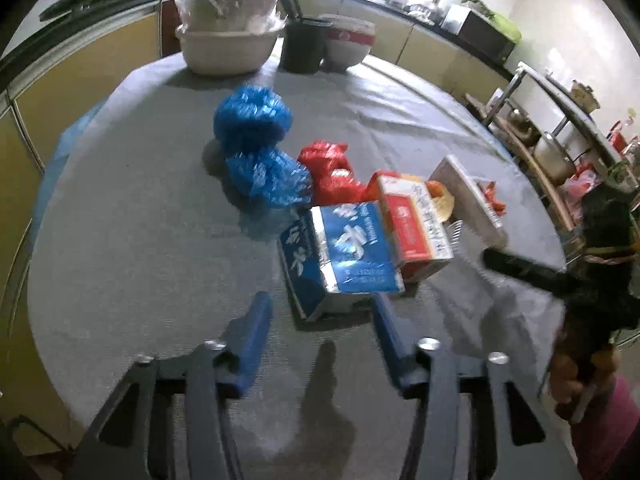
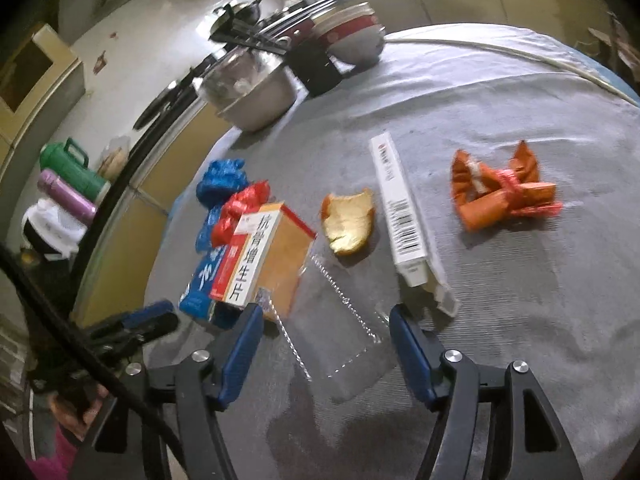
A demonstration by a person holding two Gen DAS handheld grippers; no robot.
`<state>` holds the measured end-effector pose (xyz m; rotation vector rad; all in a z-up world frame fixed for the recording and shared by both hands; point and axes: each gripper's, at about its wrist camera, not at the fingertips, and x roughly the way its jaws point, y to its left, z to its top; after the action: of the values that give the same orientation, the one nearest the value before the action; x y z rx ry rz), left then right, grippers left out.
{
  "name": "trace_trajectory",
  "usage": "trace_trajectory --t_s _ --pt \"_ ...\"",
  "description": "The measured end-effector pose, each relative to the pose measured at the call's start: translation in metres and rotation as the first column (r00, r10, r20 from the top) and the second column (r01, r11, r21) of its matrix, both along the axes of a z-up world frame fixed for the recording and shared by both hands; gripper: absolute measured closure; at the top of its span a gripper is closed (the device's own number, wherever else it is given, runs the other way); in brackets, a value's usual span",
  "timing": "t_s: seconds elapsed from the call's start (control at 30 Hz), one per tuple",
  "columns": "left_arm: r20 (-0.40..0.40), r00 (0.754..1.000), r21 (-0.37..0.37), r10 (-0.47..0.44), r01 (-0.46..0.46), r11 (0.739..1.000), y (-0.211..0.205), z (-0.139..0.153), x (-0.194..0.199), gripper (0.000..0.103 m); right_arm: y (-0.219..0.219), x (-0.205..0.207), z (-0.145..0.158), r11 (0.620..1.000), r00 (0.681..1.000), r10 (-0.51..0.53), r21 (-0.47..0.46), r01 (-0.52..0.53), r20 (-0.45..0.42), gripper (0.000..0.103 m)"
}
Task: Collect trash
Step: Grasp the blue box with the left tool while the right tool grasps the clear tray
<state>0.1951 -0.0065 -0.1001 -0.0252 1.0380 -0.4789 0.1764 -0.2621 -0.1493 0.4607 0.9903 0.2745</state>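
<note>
Trash lies on a round table with a grey cloth (image 1: 140, 240). In the left wrist view a blue carton (image 1: 340, 256) lies just ahead of my left gripper (image 1: 322, 312), which is open, with the carton's near end at its fingertips and not pinched. Behind it are a red-and-white box (image 1: 412, 224), a red bag (image 1: 332, 172) and two blue bags (image 1: 252, 116). My right gripper (image 2: 324, 320) is open over a clear plastic wrapper (image 2: 344, 332) lying flat between its fingers. Ahead of it are a piece of peel (image 2: 348, 220), a long white box (image 2: 404, 208) and orange wrappers (image 2: 500, 196).
At the table's far edge stand a covered basin (image 1: 228, 36), a black cup holding chopsticks (image 1: 302, 44) and a red-and-white bowl (image 1: 348, 44). Cabinets ring the table. A person's hand (image 1: 576, 372) holds the right gripper at the right edge.
</note>
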Motion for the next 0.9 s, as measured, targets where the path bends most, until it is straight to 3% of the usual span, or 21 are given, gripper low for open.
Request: trace_trajectory --t_s 0.07,0.17,0.37,0.53,0.6,0.9 --pt "0.026 0.999 -0.012 -0.020 0.021 1.000 -0.005 0.008 -0.002 0.027 0.005 0.001 -0.005 0.999 1.000 0.015 -0.040 -0.016 -0.009 0.034" --pt "0.046 0.998 0.031 -0.044 0.043 0.999 -0.023 0.010 0.000 0.022 0.011 -0.003 -0.009 0.995 0.999 0.032 -0.098 -0.031 0.005 0.034" --pt "0.020 0.998 0.111 -0.059 0.057 0.992 -0.050 -0.011 0.012 0.022 0.015 -0.011 -0.007 0.980 0.998 0.030 -0.197 -0.020 0.049 0.046" --pt "0.017 1.000 0.146 -0.021 0.018 0.989 -0.048 -0.025 0.022 0.023 -0.002 -0.027 -0.004 0.985 0.999 0.000 -0.171 0.009 0.052 0.049" --pt "0.010 1.000 0.147 -0.019 0.017 0.989 -0.046 -0.029 0.025 0.033 -0.008 -0.035 -0.004 0.988 0.999 -0.016 -0.154 0.023 0.046 0.049" --pt "0.035 0.999 0.121 -0.011 0.006 0.993 -0.039 -0.027 0.012 0.035 -0.010 -0.063 0.003 0.992 0.997 -0.051 -0.112 0.058 0.061 0.050"
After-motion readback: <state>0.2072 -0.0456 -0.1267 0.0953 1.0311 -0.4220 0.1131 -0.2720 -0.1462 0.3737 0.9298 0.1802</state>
